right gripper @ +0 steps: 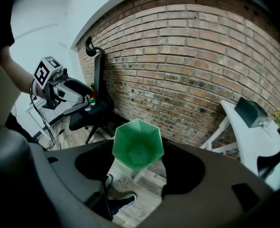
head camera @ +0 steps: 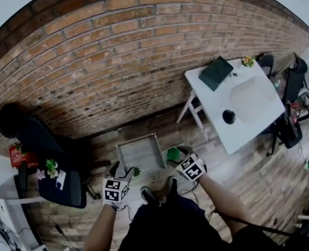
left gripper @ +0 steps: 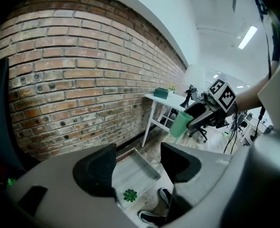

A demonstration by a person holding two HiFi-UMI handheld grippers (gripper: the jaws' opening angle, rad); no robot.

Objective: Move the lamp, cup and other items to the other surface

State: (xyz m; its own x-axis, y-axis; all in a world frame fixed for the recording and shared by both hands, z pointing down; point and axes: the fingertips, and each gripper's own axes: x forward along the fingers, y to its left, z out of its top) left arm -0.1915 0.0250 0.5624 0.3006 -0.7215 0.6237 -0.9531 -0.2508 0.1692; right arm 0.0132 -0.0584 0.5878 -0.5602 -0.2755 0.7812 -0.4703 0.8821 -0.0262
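Observation:
A low grey tray-topped table (head camera: 141,156) stands on the floor by the brick wall, just ahead of the person's shoes. A small green succulent (head camera: 136,171) lies on its near corner, also seen in the left gripper view (left gripper: 130,195). My left gripper (head camera: 118,184) hovers over that corner, open (left gripper: 137,163), with nothing between the jaws. My right gripper (head camera: 183,161) is shut on a green faceted cup (right gripper: 137,144), held in the air beside the tray's right edge (head camera: 173,153). The cup's mouth faces the right gripper's camera and it looks empty.
A white table (head camera: 249,109) at the right carries a black lamp (head camera: 229,116), a dark green book (head camera: 216,72) and a small potted plant (head camera: 247,60). A black office chair (head camera: 50,156) at the left holds a small plant (head camera: 51,167). Other chairs crowd the far right.

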